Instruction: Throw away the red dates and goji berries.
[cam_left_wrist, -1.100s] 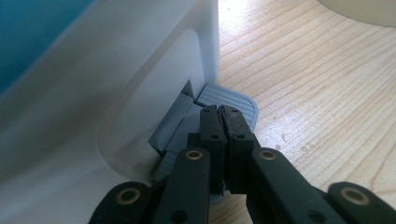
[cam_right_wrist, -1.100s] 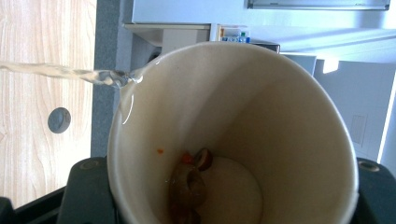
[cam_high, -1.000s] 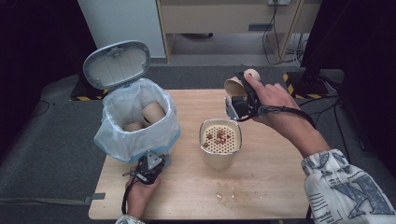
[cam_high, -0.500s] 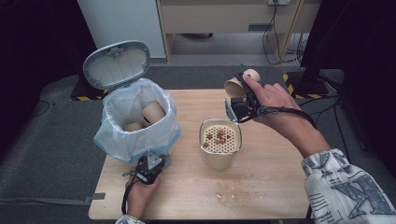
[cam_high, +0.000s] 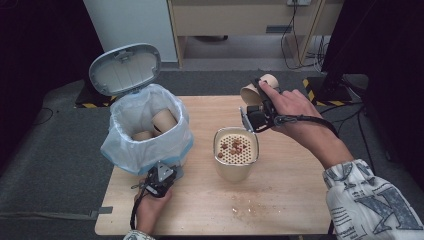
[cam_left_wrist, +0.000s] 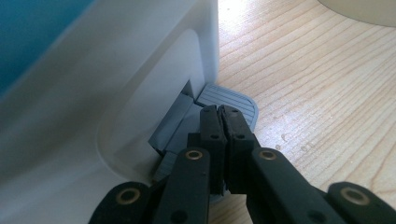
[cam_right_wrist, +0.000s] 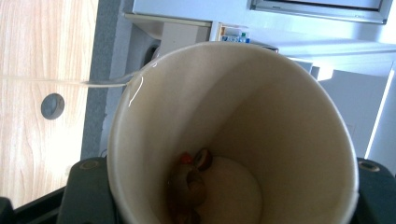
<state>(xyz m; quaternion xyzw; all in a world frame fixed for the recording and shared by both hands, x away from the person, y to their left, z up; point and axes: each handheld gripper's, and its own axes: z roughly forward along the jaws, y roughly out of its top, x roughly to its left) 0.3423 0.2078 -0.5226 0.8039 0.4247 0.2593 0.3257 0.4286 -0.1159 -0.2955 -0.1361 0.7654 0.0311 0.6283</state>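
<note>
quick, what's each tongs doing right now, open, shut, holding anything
Left tongs: shut, empty, tips on the bin's pedal.
Right tongs: shut on a paper cup.

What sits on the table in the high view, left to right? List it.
Lined bin with its lid up and the left tongs at its base → strainer pot → paper cup held in the right tongs.

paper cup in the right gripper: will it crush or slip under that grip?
Probably deforms easily: the paper cup looks thin-walled, and the right gripper holds it across the body. Likely light, with just a few scraps at its bottom. It is tilted on its side, so the scraps may shift.
</note>
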